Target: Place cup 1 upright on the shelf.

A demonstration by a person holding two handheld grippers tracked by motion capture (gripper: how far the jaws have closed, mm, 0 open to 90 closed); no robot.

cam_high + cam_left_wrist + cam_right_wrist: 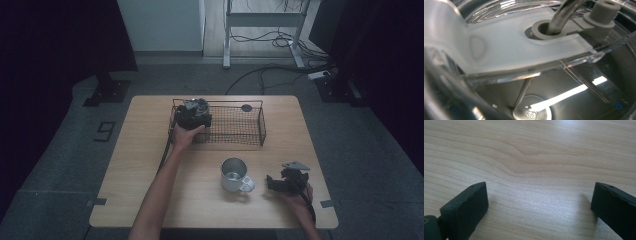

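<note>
One pale wooden tabletop (150,165) carries the lot; on its far half sits one black wire-mesh basket (235,131), long and rectangular, with one small dark round disc (246,107) at its far edge; nearer the person stands one shiny metal mug (234,174) with its handle turned toward the right; two black grippers in play, one per hand.

The left gripper (194,114) is down at the left end of the basket, the hand wrapped round it from the near side; the right gripper (280,183) lies low on the tabletop just right of the mug, apart from it.

The left gripper view gives what the high view cannot: pressed up close, one clear plastic lid (574,82) with one frosted white flap (499,47) across it, one grey rubber ring (541,31) with one bent metal straw (561,15) through it, one grey plug (605,11) beside; its own jaws are out of sight there, so whether they grip I cannot tell.

The right gripper view shows its two jaws standing wide apart over bare wood grain, nothing between them.
</note>
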